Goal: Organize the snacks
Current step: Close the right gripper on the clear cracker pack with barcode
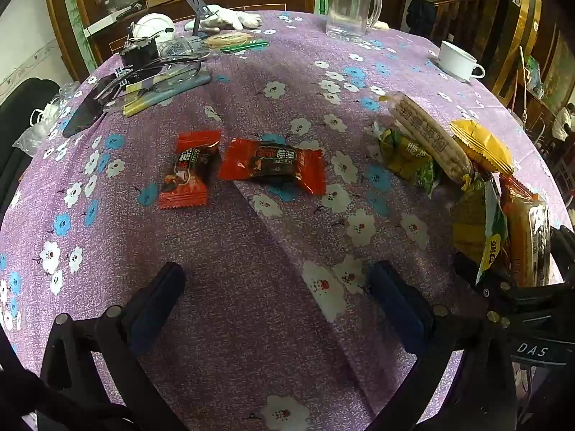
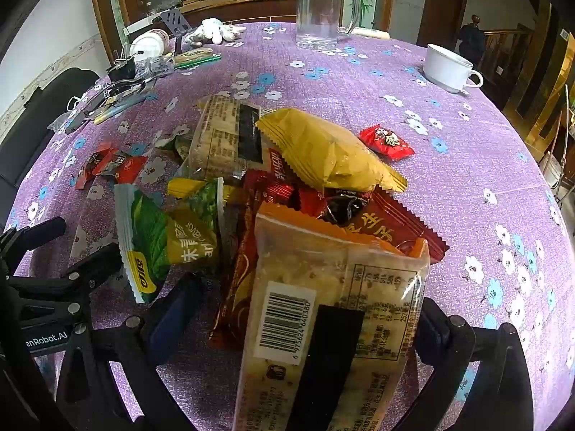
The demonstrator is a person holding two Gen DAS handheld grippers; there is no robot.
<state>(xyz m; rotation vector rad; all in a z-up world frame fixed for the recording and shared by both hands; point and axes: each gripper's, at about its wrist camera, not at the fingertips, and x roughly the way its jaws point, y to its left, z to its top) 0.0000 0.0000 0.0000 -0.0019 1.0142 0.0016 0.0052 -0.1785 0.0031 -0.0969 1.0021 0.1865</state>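
Two red-and-black candies lie side by side ahead of my open, empty left gripper. A snack pile sits at its right: a cracker pack, a yellow pack, green packs. In the right wrist view the pile fills the middle: yellow pack, green pack, red packs. A clear cracker pack lies between the wide-apart fingers of my right gripper; I see no grip on it. A lone red candy lies beyond.
A glass mug stands at the table's far edge and a white cup at the far right. Clutter of cables, a phone and plastic sits at the far left. The purple flowered cloth covers the round table.
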